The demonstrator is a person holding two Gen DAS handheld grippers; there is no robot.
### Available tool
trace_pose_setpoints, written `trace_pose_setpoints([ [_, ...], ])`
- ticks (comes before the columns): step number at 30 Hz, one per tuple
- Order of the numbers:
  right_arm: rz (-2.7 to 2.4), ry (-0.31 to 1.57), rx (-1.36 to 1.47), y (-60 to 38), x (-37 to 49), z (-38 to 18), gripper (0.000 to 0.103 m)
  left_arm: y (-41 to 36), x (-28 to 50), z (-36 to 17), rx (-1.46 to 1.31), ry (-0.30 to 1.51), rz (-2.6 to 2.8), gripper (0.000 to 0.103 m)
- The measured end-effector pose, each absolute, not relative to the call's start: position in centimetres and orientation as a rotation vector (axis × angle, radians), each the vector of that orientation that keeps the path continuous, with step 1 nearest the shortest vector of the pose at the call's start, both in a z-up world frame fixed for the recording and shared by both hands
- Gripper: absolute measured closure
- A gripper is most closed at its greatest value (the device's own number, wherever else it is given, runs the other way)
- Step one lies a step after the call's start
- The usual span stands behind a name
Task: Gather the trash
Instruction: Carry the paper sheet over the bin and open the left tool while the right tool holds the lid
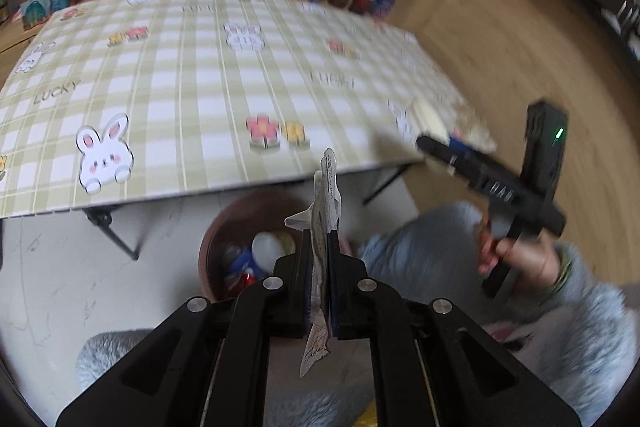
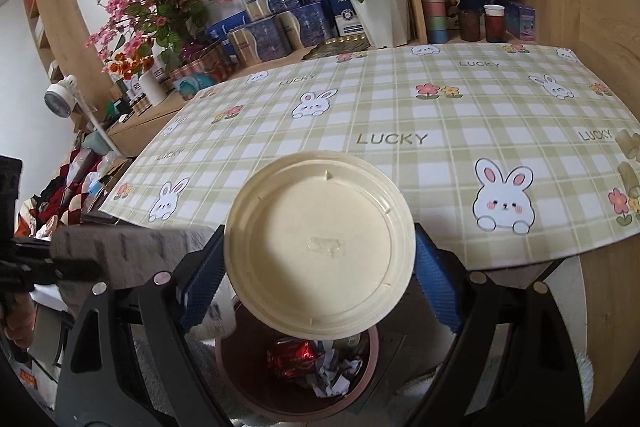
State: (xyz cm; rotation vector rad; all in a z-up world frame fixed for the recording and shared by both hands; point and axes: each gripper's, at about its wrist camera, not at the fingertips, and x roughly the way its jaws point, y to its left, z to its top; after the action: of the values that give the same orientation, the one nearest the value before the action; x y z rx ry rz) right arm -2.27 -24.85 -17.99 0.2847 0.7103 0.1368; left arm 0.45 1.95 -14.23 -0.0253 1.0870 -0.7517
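Left claw (image 1: 320, 259) is clamped on a crumpled paper scrap (image 1: 326, 195): light, limp, best pinched mid-body. Right claw (image 2: 320, 267) is spread wide across a cream plastic lid (image 2: 320, 247), held by its rim: stiff, light, likely slippery. Both are held over the near brown bin (image 2: 370, 355), below the desk (image 2: 400, 115).

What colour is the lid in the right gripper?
Cream, plain. The lid shows best in the right wrist view.

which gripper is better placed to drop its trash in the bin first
Right, probably. The right gripper holds the cream lid directly above the brown bin. The left gripper, clamping the paper scrap, looks slightly short of the bin.
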Motion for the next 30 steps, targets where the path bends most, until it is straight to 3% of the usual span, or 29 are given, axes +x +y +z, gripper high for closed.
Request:
trace_pose_setpoints([
  [7, 0.143, 0.703, 0.277, -24.9, -3.3, -17.6, 0.017, -0.7, 1.1, -19.4, 0.026, 1.239, -0.741, 0.096],
  [15, 0.132, 0.713, 0.290, -25.2, -3.7, -18.0, 0.017, -4.6, 2.5, -24.7, 0.212, 1.308, -0.675, 0.096],
  [26, 0.118, 0.732, 0.300, -25.6, -4.0, -18.7, 0.017, -5.4, 4.8, -30.6, 0.247, 1.366, -0.533, 0.094],
  [27, 0.118, 0.735, 0.300, -25.6, -4.0, -18.8, 0.017, -5.3, 4.9, -30.9, 0.244, 1.358, -0.528, 0.089],
  [29, 0.119, 0.740, 0.299, -25.5, -4.0, -18.9, 0.017, -5.0, 5.2, -31.0, 0.223, 1.345, -0.518, 0.043],
  [30, 0.119, 0.743, 0.299, -25.4, -4.0, -19.0, 0.017, -4.8, 5.3, -30.8, 0.211, 1.326, -0.500, 0.037],
])
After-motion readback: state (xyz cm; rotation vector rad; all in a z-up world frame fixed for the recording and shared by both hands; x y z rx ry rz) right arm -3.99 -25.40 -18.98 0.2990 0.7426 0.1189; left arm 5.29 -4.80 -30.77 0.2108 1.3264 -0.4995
